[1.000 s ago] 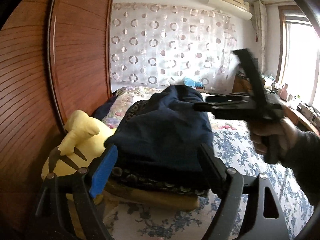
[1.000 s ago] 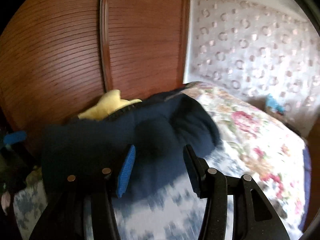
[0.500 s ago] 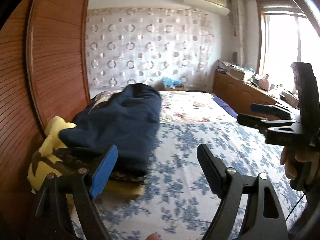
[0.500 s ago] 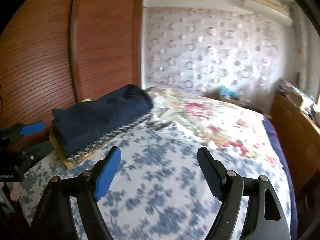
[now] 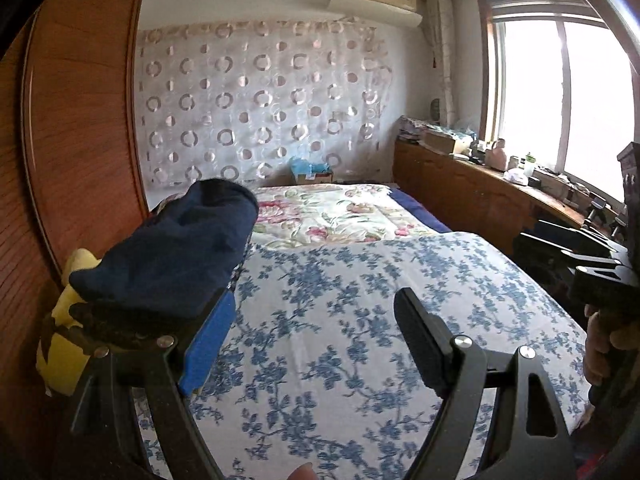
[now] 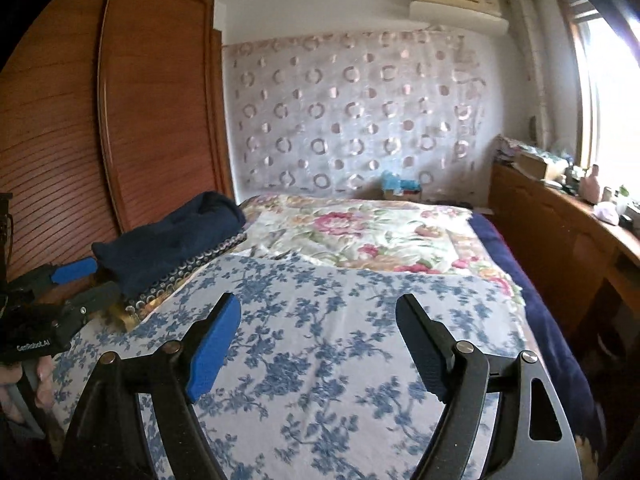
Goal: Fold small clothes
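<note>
A folded navy garment [image 5: 172,256] tops a pile of clothes at the bed's left side, over a dark patterned piece [image 6: 188,268] and beside a yellow plush toy [image 5: 64,344]. My left gripper [image 5: 316,344] is open and empty, its blue pad just right of the pile, over the blue floral sheet [image 5: 360,304]. My right gripper [image 6: 320,344] is also open and empty, above the middle of the sheet. In the right wrist view the left gripper [image 6: 86,282] sits beside the pile. In the left wrist view the right gripper [image 5: 528,236] shows at the right edge, a hand holding it.
A wooden wardrobe [image 6: 120,128] stands close behind the pile. A flowered quilt [image 6: 360,232] covers the far half of the bed. A wooden counter [image 5: 480,192] with several small items runs along the right under the window. A curtain with rings hangs at the back wall.
Both grippers have pulled back from the navy pile towards the foot of the bed, so the pile looks smaller and more sheet shows. Both remain open and empty.
</note>
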`<state>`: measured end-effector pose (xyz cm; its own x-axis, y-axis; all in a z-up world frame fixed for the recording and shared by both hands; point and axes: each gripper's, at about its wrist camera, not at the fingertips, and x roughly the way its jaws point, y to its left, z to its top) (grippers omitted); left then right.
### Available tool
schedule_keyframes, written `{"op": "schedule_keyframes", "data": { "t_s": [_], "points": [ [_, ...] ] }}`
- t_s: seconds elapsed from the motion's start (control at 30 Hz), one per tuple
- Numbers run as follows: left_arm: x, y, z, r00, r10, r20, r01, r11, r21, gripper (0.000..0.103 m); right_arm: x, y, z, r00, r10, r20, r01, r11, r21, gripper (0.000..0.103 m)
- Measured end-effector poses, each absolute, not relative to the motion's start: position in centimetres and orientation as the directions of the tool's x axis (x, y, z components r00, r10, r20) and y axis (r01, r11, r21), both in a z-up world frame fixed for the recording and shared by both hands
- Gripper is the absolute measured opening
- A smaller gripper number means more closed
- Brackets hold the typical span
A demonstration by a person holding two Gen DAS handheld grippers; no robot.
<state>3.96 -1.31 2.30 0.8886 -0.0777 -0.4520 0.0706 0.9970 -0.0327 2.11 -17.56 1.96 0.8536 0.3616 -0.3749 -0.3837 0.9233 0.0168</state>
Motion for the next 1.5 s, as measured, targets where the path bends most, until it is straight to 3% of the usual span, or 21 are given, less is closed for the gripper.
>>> {"op": "schedule_keyframes", "data": {
  "t_s": [0.6, 1.5],
  "points": [
    [2.5, -2.2, 6.1, 0.916, -0.019, -0.400, 0.023, 1.000, 0.004, 0.082, -3.2, -16.7, 1.4, 0.912, 0.307, -0.273, -0.310, 0.950, 0.034, 0.081],
    [2.3, -1.4, 5.9, 0.917, -0.006, -0.399, 0.007, 1.000, 0.000, 0.082, -2.0, -19.3, 1.5, 0.900, 0.322, -0.294, -0.329, 0.944, 0.028, 0.081]
  ]
}}
